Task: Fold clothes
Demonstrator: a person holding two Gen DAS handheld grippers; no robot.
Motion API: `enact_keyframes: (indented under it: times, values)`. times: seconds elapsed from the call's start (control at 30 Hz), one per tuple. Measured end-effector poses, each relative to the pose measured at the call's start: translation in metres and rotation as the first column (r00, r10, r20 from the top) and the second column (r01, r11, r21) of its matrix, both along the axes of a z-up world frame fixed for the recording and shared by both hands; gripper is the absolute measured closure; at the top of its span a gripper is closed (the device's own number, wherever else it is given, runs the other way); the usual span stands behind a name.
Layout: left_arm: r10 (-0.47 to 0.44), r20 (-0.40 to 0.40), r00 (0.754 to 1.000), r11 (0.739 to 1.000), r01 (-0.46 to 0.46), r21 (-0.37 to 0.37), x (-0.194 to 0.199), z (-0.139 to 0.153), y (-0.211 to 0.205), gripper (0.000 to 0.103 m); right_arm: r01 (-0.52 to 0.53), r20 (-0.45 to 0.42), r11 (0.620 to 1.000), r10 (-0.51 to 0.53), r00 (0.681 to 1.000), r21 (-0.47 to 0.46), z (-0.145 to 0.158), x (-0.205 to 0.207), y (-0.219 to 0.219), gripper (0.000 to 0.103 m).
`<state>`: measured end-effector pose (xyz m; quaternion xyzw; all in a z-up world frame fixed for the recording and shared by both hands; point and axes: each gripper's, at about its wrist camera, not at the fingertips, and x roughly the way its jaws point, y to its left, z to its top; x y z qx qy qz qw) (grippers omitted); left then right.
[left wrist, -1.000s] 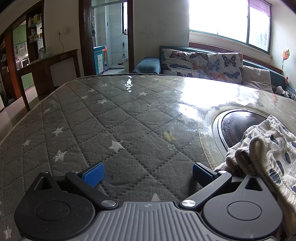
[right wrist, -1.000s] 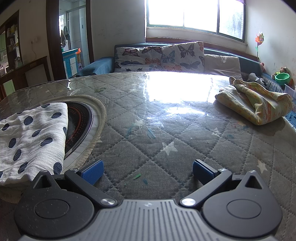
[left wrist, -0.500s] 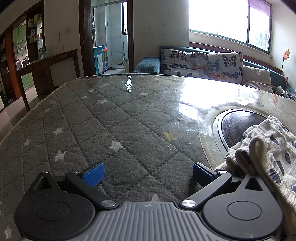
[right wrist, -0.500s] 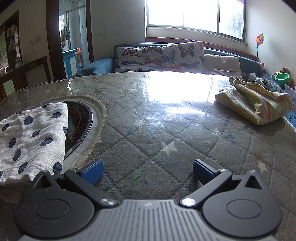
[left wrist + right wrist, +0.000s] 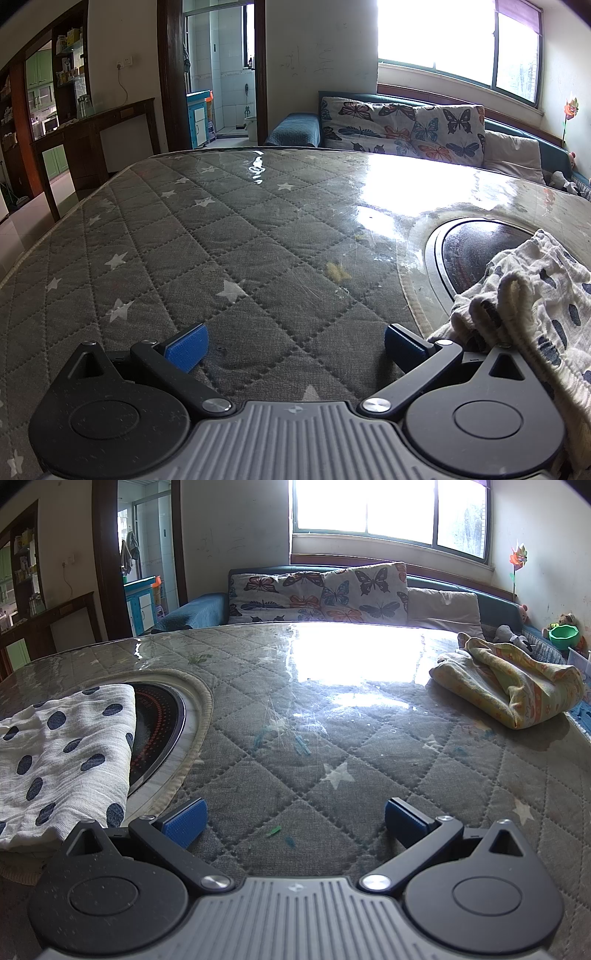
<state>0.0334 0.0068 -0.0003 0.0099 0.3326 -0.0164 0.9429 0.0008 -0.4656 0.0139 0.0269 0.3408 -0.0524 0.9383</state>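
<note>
Clothes wait on the tabletop [image 5: 229,236] between our two tools. We hold one tool in each hand, and both sit low over the gray quilted cover with white stars.

Our left tool [image 5: 293,341] has its blue fingers wide apart, with nothing between them. Our right tool [image 5: 293,818] is the same, wide apart and holding nothing.

We see the white cloth with dark dots [image 5: 535,295] at the right edge of the left view. It looks bunched there, and it comes right up beside the right finger of the left tool. It may touch the tool's body, but we cannot tell. In the right view the same cloth [image 5: 62,753] lies flatter on the left side, just beside the left finger. Part of it covers the round dark plate [image 5: 159,734] set into the tabletop.

So the cloth lies between our hands, to the right of the left tool and to the left of the right tool. Both are near it. We think its long side runs away from us, toward the window.

A yellow cloth [image 5: 513,679] lies in a heap far off to the right, well apart from both tools. The right hand is nearer to that one.

We think the next move turns both tools inward to pinch the dotted cloth's near edge.
</note>
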Motion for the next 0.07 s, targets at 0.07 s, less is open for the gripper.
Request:
enact_keyframes:
  times: [0.07]
  values:
    - [0.0, 0.0, 1.0, 1.0, 0.0, 0.0, 0.0, 0.0001, 0.0001, 0.0, 0.0, 0.0, 1.0, 0.0, 1.0, 0.0, 0.0, 0.0, 0.0, 0.0]
